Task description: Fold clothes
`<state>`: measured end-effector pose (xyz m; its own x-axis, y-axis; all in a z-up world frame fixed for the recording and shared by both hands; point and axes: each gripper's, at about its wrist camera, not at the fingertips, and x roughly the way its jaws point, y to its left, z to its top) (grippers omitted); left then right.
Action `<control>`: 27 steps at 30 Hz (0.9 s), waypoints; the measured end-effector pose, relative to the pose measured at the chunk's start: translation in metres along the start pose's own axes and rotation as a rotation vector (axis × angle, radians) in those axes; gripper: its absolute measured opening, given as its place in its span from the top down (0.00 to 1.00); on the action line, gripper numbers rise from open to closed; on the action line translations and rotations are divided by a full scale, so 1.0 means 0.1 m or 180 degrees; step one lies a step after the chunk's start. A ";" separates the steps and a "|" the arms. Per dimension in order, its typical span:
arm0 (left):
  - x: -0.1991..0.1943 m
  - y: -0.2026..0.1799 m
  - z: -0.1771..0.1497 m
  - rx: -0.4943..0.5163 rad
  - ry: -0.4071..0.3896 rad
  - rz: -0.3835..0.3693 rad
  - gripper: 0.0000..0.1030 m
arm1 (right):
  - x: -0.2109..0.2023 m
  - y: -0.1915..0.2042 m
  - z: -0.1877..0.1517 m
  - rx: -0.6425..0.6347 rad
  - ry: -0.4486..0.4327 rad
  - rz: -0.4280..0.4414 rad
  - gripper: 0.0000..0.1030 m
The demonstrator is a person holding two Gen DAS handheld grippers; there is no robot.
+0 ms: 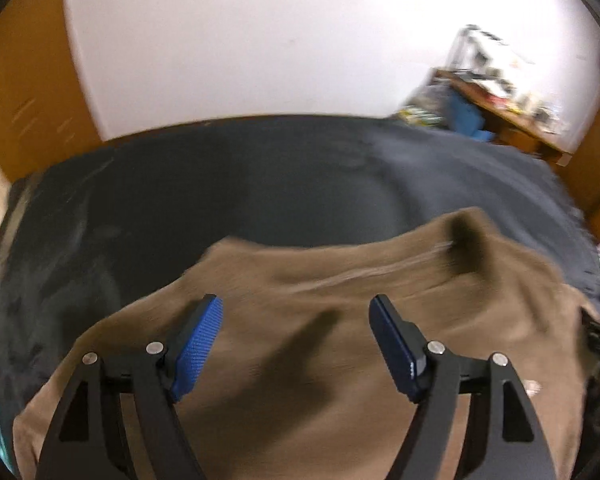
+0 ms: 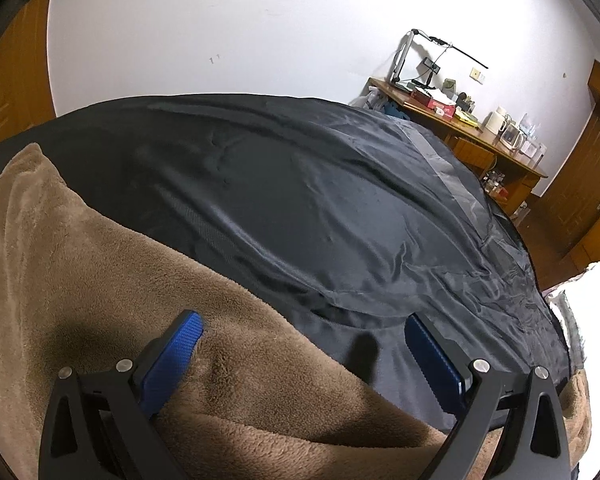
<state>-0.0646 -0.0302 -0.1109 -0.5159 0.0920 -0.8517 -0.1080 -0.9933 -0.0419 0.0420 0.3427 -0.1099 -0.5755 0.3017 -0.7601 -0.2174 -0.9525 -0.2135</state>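
While a brown fleece garment (image 2: 100, 264) lies rumpled across the lower left of the right wrist view, it spills over a dark sheet (image 2: 300, 200) that covers the bed and fills the middle of the frame. In the left wrist view, which is blurred, the same brown fleece garment (image 1: 320, 320) takes up the lower half of the frame, one ridge of it raised at centre right.

The left gripper (image 1: 296, 304) hangs above the fleece with its jaws spread wide and nothing between the blue pads (image 1: 198, 344). The right gripper (image 2: 300, 320) is likewise wide apart and empty; its left pad sits over the fleece, its right pad over the dark sheet, straddling the garment's edge. Whether either pad touches the cloth cannot be told.

Beyond the bed, at upper right, a wooden desk (image 2: 480, 140) stands against a white wall (image 2: 220, 32), cluttered with a desk lamp (image 2: 416, 52), boxes and jugs. Wooden cabinets (image 2: 588, 184) line the far right edge.
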 end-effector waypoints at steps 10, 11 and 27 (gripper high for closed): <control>0.26 0.26 0.06 0.0000 -0.0218 0.1069 0.20 | 0.00 -0.01 -0.01 0.0003 0.0007 0.0009 0.01; 0.26 0.30 0.07 -0.0052 -0.0213 0.1074 0.18 | 0.00 0.00 0.00 0.0003 0.0007 0.0009 0.01; -0.02 -1.34 -0.04 0.0422 -0.0096 -0.0709 0.18 | 0.01 -0.02 -0.01 0.0017 0.0013 0.0040 0.01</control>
<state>-0.0461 0.1030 -0.1059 -0.4918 0.3115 -0.8131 -0.3313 -0.9305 -0.1561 0.0426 0.3448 -0.1107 -0.5750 0.2895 -0.7652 -0.2145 -0.9559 -0.2005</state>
